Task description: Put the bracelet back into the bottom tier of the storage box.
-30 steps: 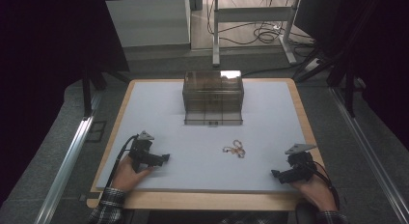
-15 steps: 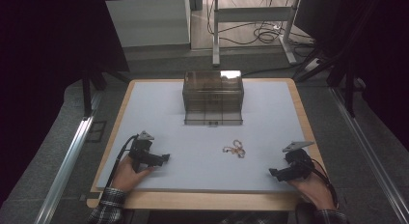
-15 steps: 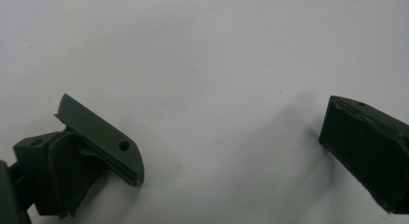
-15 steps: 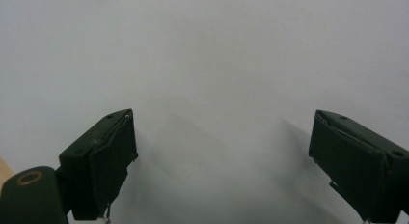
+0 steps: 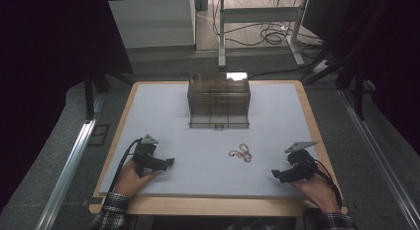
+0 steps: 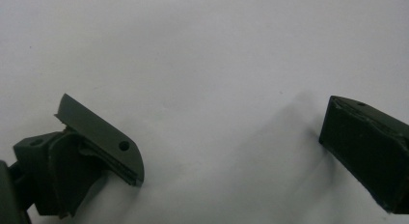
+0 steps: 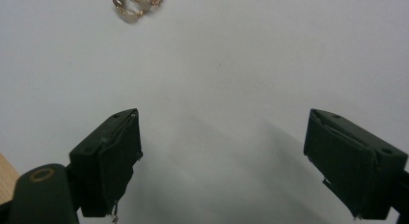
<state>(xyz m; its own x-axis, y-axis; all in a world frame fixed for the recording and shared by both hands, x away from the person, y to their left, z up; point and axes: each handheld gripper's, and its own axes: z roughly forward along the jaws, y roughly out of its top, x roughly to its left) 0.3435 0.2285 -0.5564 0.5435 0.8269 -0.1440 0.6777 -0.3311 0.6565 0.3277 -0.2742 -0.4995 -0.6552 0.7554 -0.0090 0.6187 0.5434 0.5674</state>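
A small beaded bracelet [image 5: 240, 152] with pale stones lies on the white mat near the middle front; its edge appears at the top of the right gripper view as bracelet [image 7: 137, 1]. My right gripper [image 5: 275, 174] rests at the front right, jaws wide apart and pointing left toward the bracelet, nothing between them [image 7: 222, 161]. At the front left, my left gripper [image 5: 171, 162] sits on the mat pointing right, open and holding nothing [image 6: 231, 147]. A translucent brown box [image 5: 218, 99] with small drawers stands at the mat's far middle.
The white mat [image 5: 163, 116] covers a wooden table [image 5: 198, 204] whose edge shows along the front. Dark floor, a metal rail [image 5: 69, 160] at the left and table legs with cables [image 5: 267, 34] lie beyond.
The right gripper has shifted slightly left and forward toward the bracelet. The left gripper has stayed in place.
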